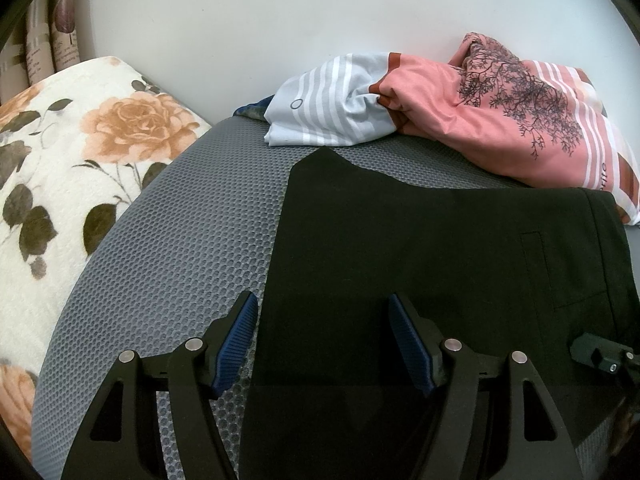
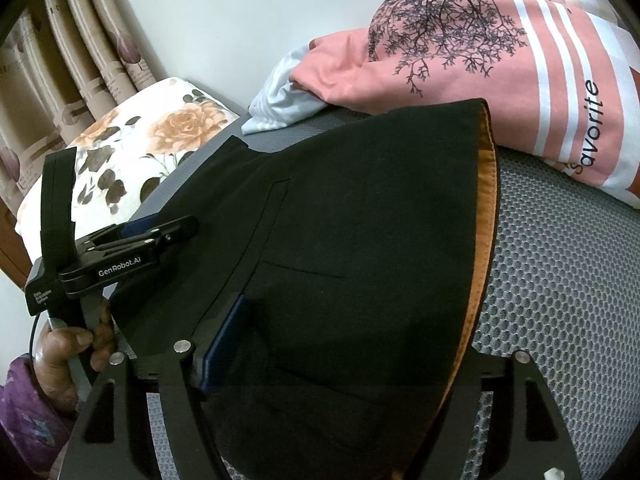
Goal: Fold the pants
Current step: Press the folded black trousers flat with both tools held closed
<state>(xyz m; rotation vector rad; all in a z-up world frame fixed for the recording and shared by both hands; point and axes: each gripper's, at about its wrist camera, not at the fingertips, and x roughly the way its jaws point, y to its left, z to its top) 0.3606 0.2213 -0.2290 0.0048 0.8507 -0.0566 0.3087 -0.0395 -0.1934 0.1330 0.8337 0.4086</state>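
Note:
The black pants (image 1: 420, 248) lie folded on a grey mesh mat (image 1: 180, 220). My left gripper (image 1: 320, 320) is open above the pants' left edge, one finger over the mat, the other over the cloth. In the right wrist view the pants (image 2: 360, 240) show an orange-lined waistband (image 2: 482, 220) at the right. My right gripper (image 2: 340, 344) is open, and the pants lie over it. Its left pad (image 2: 224, 344) shows, while the right finger is hidden by cloth. The left gripper (image 2: 160, 236) shows there at the left, held by a hand.
A pink and grey printed cloth (image 1: 480, 108) is bunched at the mat's far edge, also in the right wrist view (image 2: 480, 52). A floral pillow (image 1: 72, 168) lies left of the mat. A curtain (image 2: 60, 92) hangs at the far left against a white wall.

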